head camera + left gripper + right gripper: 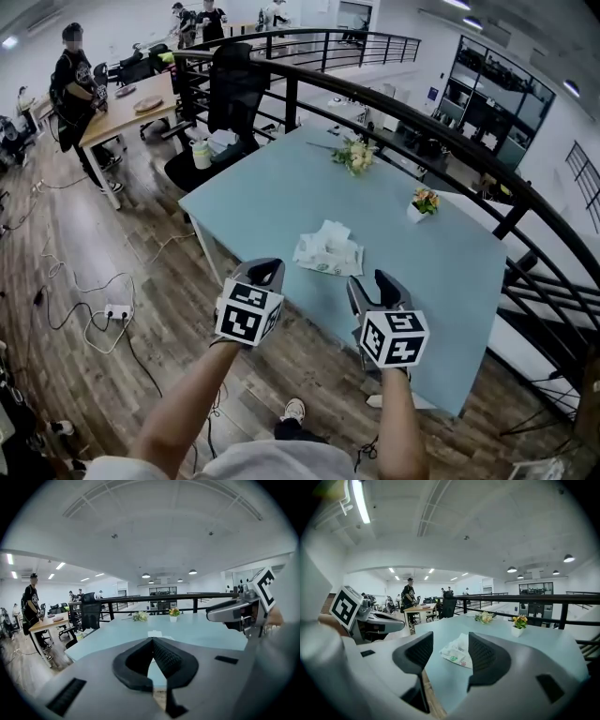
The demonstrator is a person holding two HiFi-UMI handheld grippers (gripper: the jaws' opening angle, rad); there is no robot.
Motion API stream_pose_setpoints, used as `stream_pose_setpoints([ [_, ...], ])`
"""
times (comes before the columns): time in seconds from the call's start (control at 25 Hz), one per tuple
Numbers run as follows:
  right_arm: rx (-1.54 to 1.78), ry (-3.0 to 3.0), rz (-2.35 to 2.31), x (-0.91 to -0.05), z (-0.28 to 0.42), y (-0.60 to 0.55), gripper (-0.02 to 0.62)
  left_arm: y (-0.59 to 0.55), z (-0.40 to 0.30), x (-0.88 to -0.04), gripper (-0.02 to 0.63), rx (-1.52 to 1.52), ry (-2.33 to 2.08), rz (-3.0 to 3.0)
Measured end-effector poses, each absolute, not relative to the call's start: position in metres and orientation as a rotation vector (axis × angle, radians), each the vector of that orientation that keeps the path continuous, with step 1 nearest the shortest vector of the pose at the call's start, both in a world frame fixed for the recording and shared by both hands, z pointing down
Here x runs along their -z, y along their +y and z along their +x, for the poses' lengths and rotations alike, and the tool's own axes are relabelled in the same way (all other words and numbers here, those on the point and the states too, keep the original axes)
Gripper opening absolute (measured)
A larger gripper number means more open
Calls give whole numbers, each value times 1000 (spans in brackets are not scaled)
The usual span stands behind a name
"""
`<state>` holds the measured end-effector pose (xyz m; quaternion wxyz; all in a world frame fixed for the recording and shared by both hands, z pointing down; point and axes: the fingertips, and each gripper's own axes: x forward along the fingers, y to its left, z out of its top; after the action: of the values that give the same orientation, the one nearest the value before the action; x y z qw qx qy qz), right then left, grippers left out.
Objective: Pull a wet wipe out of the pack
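A white wet wipe pack (328,251) lies on the light blue table (450,281), with a crumpled wipe sticking up from its top. Both grippers hover at the table's near edge, short of the pack and touching nothing. My left gripper (266,271) is to the pack's near left with its jaws together and nothing between them. My right gripper (371,284) is to the near right, open and empty. In the right gripper view the pack (457,654) shows in the gap of the right gripper (450,647). Beyond the shut left gripper (151,642) only the top of the pack (154,633) shows.
A flower bunch (353,155) and a small flower pot (424,202) stand at the table's far side. A black office chair (234,94) is at the far left corner. A black railing (450,141) runs behind the table. Cables and a power strip (117,311) lie on the wooden floor.
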<state>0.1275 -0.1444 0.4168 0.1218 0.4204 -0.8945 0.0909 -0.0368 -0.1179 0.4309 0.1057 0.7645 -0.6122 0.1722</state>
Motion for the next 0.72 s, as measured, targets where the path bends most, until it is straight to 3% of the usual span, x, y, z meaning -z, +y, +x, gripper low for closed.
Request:
stream_pose_setpoints([
  [0.72, -292, -2637, 1168, -428, 133, -262, 218, -223, -31, -439, -6, -561, -1836, 2201],
])
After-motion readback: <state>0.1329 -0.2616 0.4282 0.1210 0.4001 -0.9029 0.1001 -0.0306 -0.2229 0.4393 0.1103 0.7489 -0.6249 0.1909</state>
